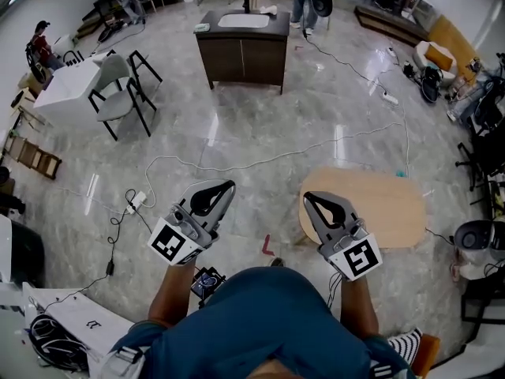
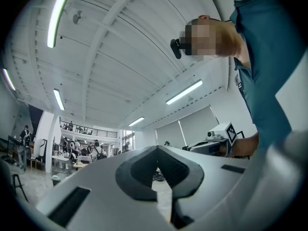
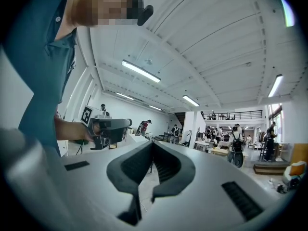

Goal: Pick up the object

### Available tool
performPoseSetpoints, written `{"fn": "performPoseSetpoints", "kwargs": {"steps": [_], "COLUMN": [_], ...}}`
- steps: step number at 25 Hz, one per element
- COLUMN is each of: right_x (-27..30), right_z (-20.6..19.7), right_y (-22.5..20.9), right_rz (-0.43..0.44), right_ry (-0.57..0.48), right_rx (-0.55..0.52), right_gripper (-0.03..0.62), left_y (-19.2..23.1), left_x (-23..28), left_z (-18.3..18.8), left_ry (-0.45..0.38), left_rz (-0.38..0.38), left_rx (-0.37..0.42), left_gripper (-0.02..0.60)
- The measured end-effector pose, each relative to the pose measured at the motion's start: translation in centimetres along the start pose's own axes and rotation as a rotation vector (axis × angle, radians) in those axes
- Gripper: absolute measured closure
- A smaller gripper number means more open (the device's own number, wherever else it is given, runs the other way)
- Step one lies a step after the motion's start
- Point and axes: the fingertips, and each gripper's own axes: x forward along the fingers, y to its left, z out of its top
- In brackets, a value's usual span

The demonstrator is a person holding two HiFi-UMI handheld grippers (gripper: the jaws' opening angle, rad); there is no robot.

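No object to pick up can be made out; the light wooden oval table [image 1: 394, 212] looks bare. Over the table's left edge the right gripper [image 1: 309, 198] has its jaws pressed together on nothing. Left of the table, the left gripper [image 1: 227, 186] is likewise closed and empty. The pick-up seems not yet begun.

Head camera steeply down; gripper cameras tilted ceilingward.
Left gripper view catches the right gripper [image 2: 191, 147] (vice versa too); hall probably shared.

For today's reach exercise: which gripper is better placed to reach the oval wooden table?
Probably right: the right gripper hangs over the wooden table, the left gripper over floor beside it. Both are shut, empty.
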Motion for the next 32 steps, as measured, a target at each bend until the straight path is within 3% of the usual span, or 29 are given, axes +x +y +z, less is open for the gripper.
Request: {"fn": "performPoseSetpoints", "kwargs": {"steps": [13,32], "right_x": [2.3,17.9], "right_z": [-2.6,-4.0], "right_y": [-6.8,-11.8], "right_rz": [0.042,-0.088], "right_ry": [-0.006,0.018], "right_rx": [0.037,-0.034], "right_gripper": [0.579,0.579], "left_y": [3.0,19.7], "left_x": [5.6,6.9], "left_z": [-2.6,-5.7], "left_ry": [0.034,0.002], "left_rz": [0.028,-0.088], "left_rx": [0.027,-0.029], "left_gripper": [0.578,0.578]}}
